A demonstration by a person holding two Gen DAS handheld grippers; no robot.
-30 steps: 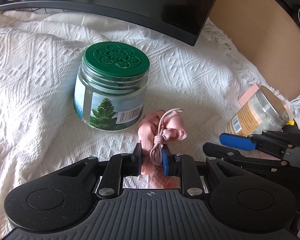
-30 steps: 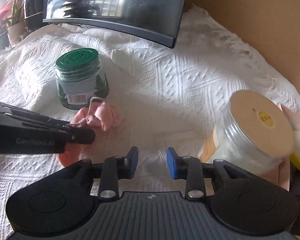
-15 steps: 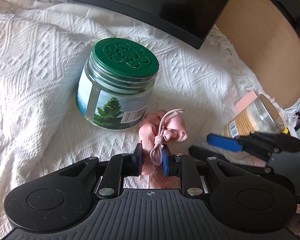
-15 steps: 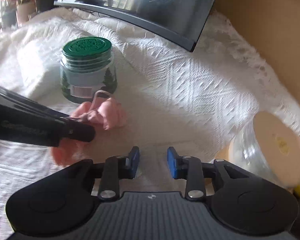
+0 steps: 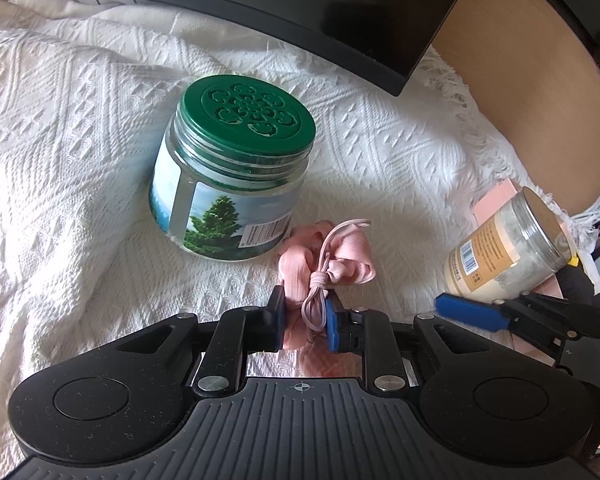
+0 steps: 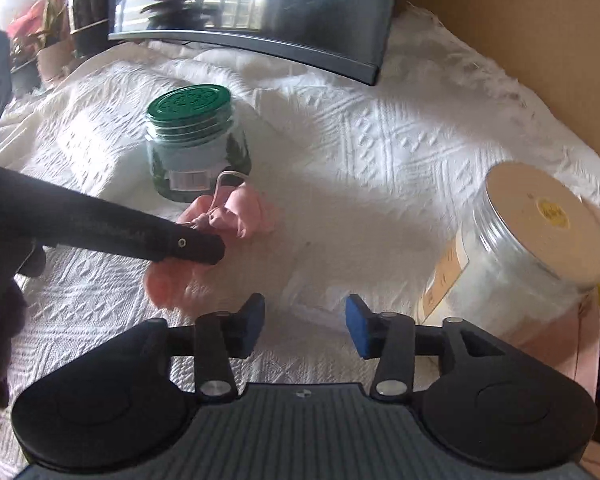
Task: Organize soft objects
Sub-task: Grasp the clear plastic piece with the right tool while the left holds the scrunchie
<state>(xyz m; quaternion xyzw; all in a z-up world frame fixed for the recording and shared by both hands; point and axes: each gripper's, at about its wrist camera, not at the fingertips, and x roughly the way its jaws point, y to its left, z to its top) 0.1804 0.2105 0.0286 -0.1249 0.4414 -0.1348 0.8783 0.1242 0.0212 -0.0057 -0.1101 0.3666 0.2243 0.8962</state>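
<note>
A small pink drawstring pouch [image 5: 342, 256] lies on the white knitted cloth, just in front of the green-lidded jar. My left gripper [image 5: 302, 316] is shut on the pouch's gathered neck and cord loop. The right wrist view shows the same pouch [image 6: 246, 210] with the left gripper's black finger [image 6: 198, 246] across it. To the pouch's right my right gripper [image 6: 305, 326] hovers above bare cloth; its jaws are opening and nothing is between them. One blue pad of it [image 5: 466, 312] shows in the left wrist view.
A glass jar with a green lid [image 5: 236, 172] stands behind the pouch. A clear jar with a tan lid [image 6: 536, 240] leans at the right on something pink. A dark curved monitor [image 5: 300, 8] crosses the back, a wooden panel [image 6: 520, 40] closes the right side.
The right gripper's jaws have spread wider. The left gripper keeps its hold on the pouch; its view has tilted slightly, bringing the green-lidded jar closer to centre.
</note>
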